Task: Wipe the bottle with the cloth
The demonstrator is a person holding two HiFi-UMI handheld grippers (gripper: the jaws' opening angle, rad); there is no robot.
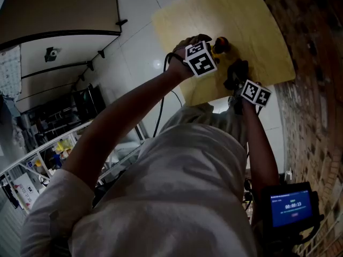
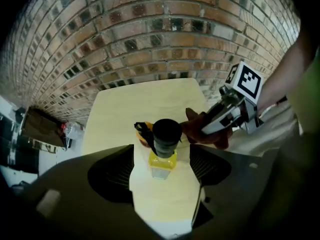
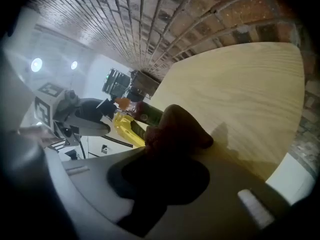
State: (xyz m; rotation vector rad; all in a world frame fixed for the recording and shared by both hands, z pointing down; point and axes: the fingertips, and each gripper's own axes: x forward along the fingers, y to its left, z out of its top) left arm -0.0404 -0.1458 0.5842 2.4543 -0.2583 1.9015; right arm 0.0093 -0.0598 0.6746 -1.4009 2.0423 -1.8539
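Observation:
A small bottle (image 2: 166, 133) with a black cap and yellow contents stands upright on the pale wooden table (image 2: 145, 104). Looking straight down on it, my left gripper (image 2: 162, 168) is open, with the bottle between the jaws and a gap on each side. In the head view the bottle (image 1: 221, 45) shows just beyond the left gripper (image 1: 208, 51). My right gripper (image 3: 165, 151) is shut on a bunched brown cloth (image 3: 175, 129), just right of the bottle (image 3: 124, 125). The cloth (image 2: 200, 129) nearly touches the cap; whether it does, I cannot tell.
A brick wall (image 2: 150, 34) runs along the table's far side. The table's near edge (image 1: 214, 92) lies close under both hands, with white tiled floor (image 1: 139, 52) beyond it to the left. A device with a lit blue screen (image 1: 292, 208) hangs at the person's right side.

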